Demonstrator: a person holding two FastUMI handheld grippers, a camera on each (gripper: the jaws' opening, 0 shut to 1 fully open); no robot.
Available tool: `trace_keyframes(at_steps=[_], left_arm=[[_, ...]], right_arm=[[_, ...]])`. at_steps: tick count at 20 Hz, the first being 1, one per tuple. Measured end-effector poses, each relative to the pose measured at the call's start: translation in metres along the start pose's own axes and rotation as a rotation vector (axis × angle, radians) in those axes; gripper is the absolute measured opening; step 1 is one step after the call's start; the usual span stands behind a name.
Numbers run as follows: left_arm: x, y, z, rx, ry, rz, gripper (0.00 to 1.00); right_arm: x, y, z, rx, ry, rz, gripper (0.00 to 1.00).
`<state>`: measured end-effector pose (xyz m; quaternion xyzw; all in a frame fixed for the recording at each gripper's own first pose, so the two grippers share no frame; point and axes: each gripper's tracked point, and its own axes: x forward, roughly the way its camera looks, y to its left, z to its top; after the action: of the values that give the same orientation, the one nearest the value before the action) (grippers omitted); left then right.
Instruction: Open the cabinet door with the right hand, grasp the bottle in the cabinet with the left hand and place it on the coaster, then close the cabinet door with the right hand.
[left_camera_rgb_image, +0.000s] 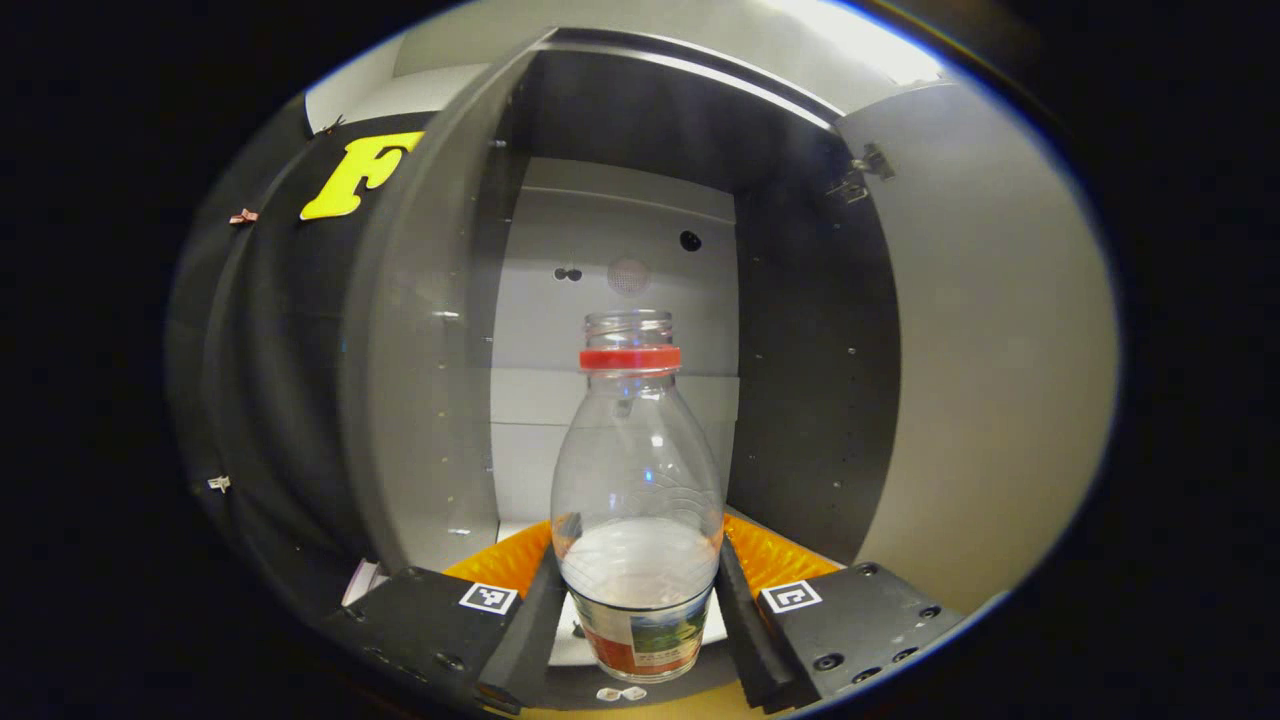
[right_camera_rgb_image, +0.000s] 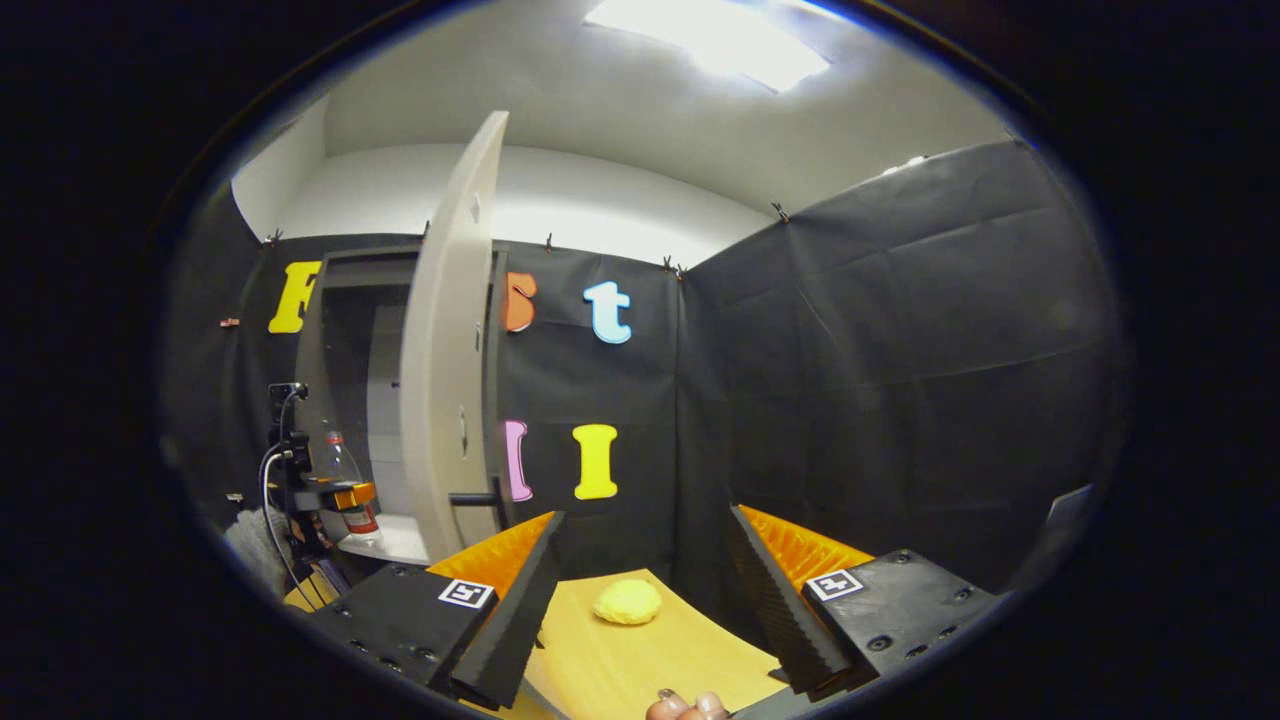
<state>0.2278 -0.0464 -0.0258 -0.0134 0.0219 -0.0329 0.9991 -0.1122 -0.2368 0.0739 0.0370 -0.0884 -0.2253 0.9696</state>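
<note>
A clear plastic bottle (left_camera_rgb_image: 637, 470) with a red neck ring and no cap stands upright at the front of the open cabinet (left_camera_rgb_image: 620, 250). My left gripper (left_camera_rgb_image: 640, 530) is shut on its lower body, one finger pressing each side. The right gripper view shows the same bottle (right_camera_rgb_image: 340, 462) in the left gripper (right_camera_rgb_image: 335, 495) at the cabinet mouth, far left. The cabinet door (right_camera_rgb_image: 450, 380) stands swung wide open, its dark handle (right_camera_rgb_image: 475, 497) facing me. My right gripper (right_camera_rgb_image: 645, 516) is open and holds nothing, above the yellow table. A round yellow coaster (right_camera_rgb_image: 627, 602) lies just beyond its fingers.
The open door (left_camera_rgb_image: 1000, 350) forms a wall on the right of the left gripper view. The cabinet's white shelf (right_camera_rgb_image: 395, 540) sits a little above the yellow table (right_camera_rgb_image: 640, 660). Black cloth walls close the booth behind and to the right. Fingertips of a hand (right_camera_rgb_image: 685, 706) show at the bottom edge.
</note>
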Motion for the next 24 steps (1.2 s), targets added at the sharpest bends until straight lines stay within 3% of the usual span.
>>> trace_keyframes(at_steps=[3, 6, 7, 8, 11, 16, 19, 24], left_arm=[[-0.046, 0.016, -0.007, 0.027, 0.003, 0.001, 0.73], [-0.086, 0.030, -0.028, 0.020, 0.037, -0.022, 0.73], [-0.098, 0.034, -0.037, 0.018, 0.053, -0.027, 0.73], [-0.109, 0.039, -0.046, 0.020, 0.067, -0.026, 0.74], [-0.139, 0.056, -0.067, 0.021, 0.091, -0.014, 0.72], [-0.174, 0.085, -0.107, -0.032, 0.121, 0.027, 0.73], [-0.188, 0.098, -0.139, -0.015, 0.136, 0.096, 0.73], [-0.209, 0.077, -0.207, 0.002, 0.158, 0.116, 0.73]], right_arm=[[-0.024, 0.052, 0.020, 0.007, -0.067, 0.107, 0.97], [-0.046, 0.104, 0.018, 0.016, -0.055, 0.212, 0.97], [-0.058, 0.110, 0.018, 0.006, -0.058, 0.240, 0.94], [-0.057, 0.120, 0.017, -0.007, -0.058, 0.265, 0.98], [-0.065, 0.157, 0.000, -0.013, -0.020, 0.356, 0.97], [-0.048, 0.217, -0.024, -0.004, -0.022, 0.492, 0.97], [-0.033, 0.262, -0.047, 0.049, -0.014, 0.567, 0.97], [-0.013, 0.313, -0.104, 0.041, 0.030, 0.642, 0.97]])
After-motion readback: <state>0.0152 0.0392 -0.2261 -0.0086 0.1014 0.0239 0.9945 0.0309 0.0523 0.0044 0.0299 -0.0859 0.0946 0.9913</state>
